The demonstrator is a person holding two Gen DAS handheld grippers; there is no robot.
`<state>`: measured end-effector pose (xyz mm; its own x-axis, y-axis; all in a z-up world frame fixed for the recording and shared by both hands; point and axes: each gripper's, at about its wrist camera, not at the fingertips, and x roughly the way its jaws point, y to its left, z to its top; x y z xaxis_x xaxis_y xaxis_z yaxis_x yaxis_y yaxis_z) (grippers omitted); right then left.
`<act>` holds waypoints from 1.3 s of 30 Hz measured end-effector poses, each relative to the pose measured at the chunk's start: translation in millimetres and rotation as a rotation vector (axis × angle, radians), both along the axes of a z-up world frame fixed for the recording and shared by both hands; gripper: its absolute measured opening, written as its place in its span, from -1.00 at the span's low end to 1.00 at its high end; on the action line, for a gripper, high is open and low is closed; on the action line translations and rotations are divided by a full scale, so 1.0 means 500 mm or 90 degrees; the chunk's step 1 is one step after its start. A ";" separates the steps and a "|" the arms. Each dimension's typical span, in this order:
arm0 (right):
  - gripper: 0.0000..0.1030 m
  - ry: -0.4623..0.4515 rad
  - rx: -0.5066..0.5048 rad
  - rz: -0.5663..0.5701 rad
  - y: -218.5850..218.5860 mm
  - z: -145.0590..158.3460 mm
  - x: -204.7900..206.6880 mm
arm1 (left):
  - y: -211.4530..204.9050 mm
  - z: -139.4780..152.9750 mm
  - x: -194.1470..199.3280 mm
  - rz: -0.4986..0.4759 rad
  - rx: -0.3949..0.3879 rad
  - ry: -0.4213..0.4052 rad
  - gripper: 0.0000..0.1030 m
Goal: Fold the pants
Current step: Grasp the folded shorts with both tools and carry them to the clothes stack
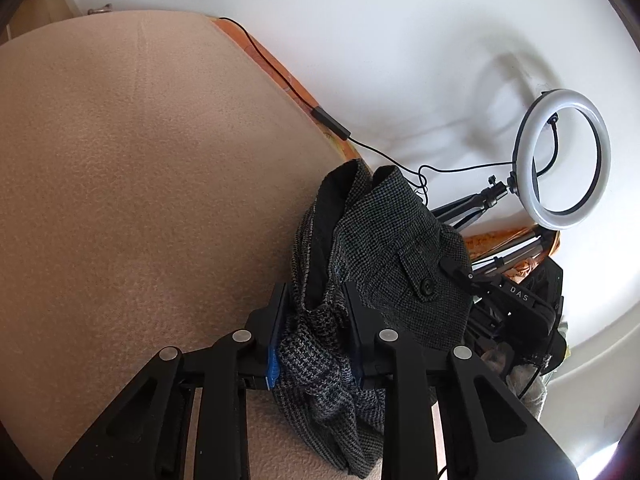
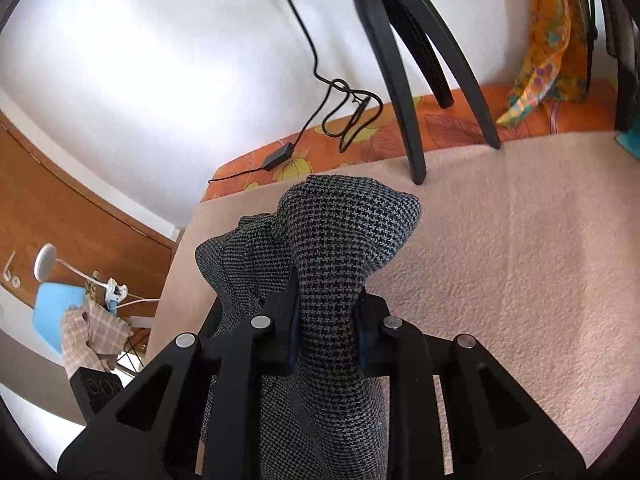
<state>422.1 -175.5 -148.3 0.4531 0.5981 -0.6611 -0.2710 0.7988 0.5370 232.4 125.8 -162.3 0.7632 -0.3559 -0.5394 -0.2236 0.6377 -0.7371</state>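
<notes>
From my left wrist camera, my left gripper (image 1: 316,312) is closed on a bunched fold of the pants (image 1: 384,248), grey-and-black houndstooth cloth squeezed between the two blue-padded fingers (image 1: 272,360). The fabric spills out near the camera and rises beyond the fingers in a rumpled heap, where a buttoned pocket flap (image 1: 424,276) faces up. The pants sit over the right part of a beige blanket (image 1: 140,180) that covers the surface, with an orange floral cloth (image 1: 296,88) showing along its far edge. A black cable (image 1: 260,50) with an inline controller runs along that edge to a ring light (image 1: 564,156) on a small tripod at the far right, standing against a white wall. Just right of the pants I can see my right gripper (image 1: 516,300), dark and partly hidden by the cloth.

From my right wrist camera, my right gripper (image 2: 326,312) clamps another thick fold of the same pants (image 2: 340,240), which bulges out past the fingers and hangs above the beige blanket (image 2: 520,260). Beyond it the black tripod legs (image 2: 412,92) stand at the blanket's far edge, by the orange floral cloth (image 2: 452,120) and the looped cable (image 2: 348,112). Far left, past the blanket's edge, are a wooden door (image 2: 60,208), a blue chair (image 2: 54,312) and a white lamp (image 2: 44,260).
</notes>
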 end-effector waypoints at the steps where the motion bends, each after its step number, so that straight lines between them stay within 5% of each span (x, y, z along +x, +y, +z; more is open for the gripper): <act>1: -0.59 -0.010 -0.009 0.005 0.008 0.011 -0.006 | -0.003 0.005 -0.002 -0.004 0.009 -0.005 -0.55; 14: -0.63 -0.113 -0.066 0.045 -0.001 0.150 -0.118 | -0.052 0.072 -0.031 -0.067 0.051 -0.068 -0.57; 25: -0.63 -0.149 -0.076 -0.001 -0.171 0.236 -0.185 | -0.188 0.144 -0.031 -0.152 0.054 -0.129 -0.57; 39: -0.64 -0.197 -0.128 -0.081 -0.461 0.347 -0.204 | -0.475 0.220 0.053 -0.296 0.061 -0.194 -0.57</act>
